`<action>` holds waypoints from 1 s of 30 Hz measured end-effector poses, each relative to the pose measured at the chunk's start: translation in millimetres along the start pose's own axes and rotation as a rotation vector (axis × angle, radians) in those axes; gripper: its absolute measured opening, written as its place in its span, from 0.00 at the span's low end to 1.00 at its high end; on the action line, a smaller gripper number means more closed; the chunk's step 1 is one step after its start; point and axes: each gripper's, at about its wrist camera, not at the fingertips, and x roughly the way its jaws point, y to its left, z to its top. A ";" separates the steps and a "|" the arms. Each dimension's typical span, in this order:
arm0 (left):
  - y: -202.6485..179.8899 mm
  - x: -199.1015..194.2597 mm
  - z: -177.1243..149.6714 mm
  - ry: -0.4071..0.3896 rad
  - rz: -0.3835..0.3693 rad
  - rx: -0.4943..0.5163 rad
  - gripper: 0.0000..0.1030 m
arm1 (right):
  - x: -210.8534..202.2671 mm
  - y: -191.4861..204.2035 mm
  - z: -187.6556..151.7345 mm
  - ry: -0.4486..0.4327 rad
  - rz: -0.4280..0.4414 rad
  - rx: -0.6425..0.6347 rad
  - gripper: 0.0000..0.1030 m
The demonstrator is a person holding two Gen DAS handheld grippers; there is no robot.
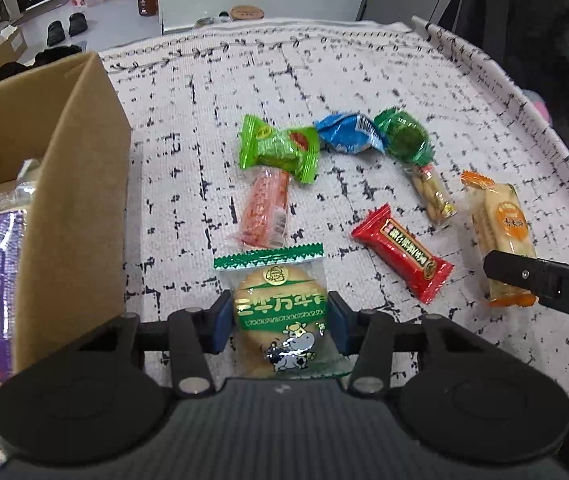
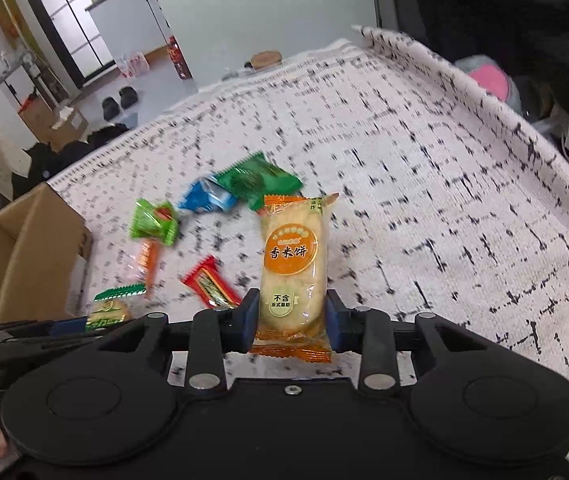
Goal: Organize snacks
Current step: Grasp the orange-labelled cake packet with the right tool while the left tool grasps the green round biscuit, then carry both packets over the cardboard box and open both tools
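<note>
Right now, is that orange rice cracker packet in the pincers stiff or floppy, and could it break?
Probably fairly stiff: the rice cracker packet stands upright from the right gripper without drooping. Likely light and fragile, since puffed crackers show through the clear film. The glossy wrapper may be slippery.

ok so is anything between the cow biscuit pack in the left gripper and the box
Nothing visible. The left gripper holds the biscuit pack right beside the cardboard box; only the box's near wall must be cleared.
</note>
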 end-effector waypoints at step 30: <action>85.1 -112.7 23.7 -0.345 -0.027 -0.134 0.46 | -46.4 117.5 29.0 -0.161 0.164 -0.064 0.32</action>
